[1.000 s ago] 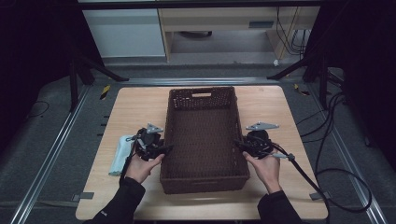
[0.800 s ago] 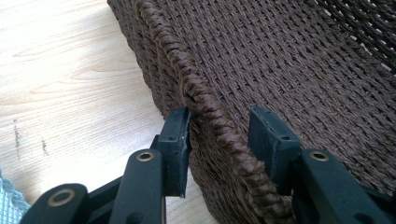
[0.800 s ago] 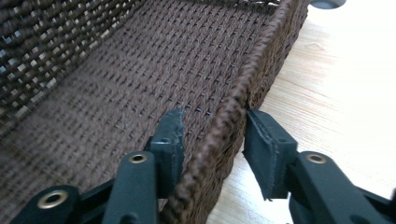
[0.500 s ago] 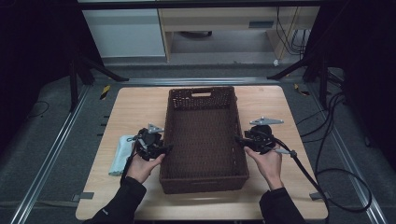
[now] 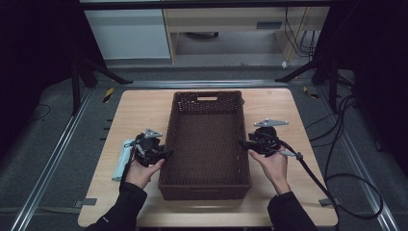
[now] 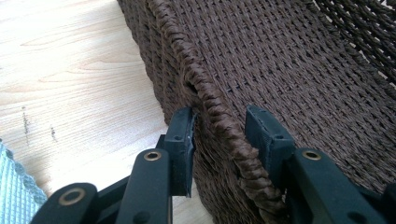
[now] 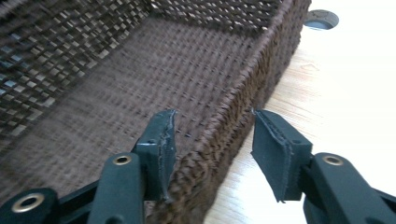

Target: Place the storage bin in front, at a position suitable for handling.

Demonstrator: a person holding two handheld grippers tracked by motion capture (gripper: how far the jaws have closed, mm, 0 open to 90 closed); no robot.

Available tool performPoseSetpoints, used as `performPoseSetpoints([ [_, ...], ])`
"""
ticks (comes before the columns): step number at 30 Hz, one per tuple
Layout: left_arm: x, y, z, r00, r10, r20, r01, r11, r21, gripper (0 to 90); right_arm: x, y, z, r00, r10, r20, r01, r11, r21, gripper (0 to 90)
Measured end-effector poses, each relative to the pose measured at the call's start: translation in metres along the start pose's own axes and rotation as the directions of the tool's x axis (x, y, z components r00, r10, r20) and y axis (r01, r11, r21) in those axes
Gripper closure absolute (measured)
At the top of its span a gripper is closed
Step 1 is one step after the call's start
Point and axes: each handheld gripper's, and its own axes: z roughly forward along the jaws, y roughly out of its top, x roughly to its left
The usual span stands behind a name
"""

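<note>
A dark brown woven basket (image 5: 207,188) stands lengthwise on the middle of the wooden table (image 5: 139,110). My left gripper (image 5: 166,154) straddles the basket's left rim (image 6: 219,121). Its jaws have just been closing; the outer pad (image 6: 183,140) touches the wall and the inner pad (image 6: 264,135) stands just off the braid. My right gripper (image 5: 242,143) straddles the right rim (image 7: 219,135). Its jaws have just opened, and both pads stand apart from the weave (image 7: 140,70).
A pale blue-green cloth (image 5: 122,159) lies on the table to the left of my left hand, its corner (image 6: 14,196) near the jaws. A round hole (image 7: 321,18) sits in the tabletop beyond the basket. Cables trail off the right edge (image 5: 332,183).
The right gripper has shifted slightly away from me along the basket's right rim. The left hand and the basket stay where they were.
</note>
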Motion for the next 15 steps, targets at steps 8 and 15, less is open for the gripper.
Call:
performPoseSetpoints([
  [8,-0.003,-0.004,-0.003,0.9997,0.023,-0.012,-0.023,0.9995,-0.020,64.6,0.014,-0.007,0.012,0.9988,-0.026,0.042,0.025,0.999,0.045,59.1],
  [15,-0.005,-0.006,-0.003,0.9998,0.021,-0.006,-0.021,0.9994,-0.029,65.3,0.016,-0.008,0.010,0.9987,0.015,0.049,-0.018,0.998,0.053,61.5],
])
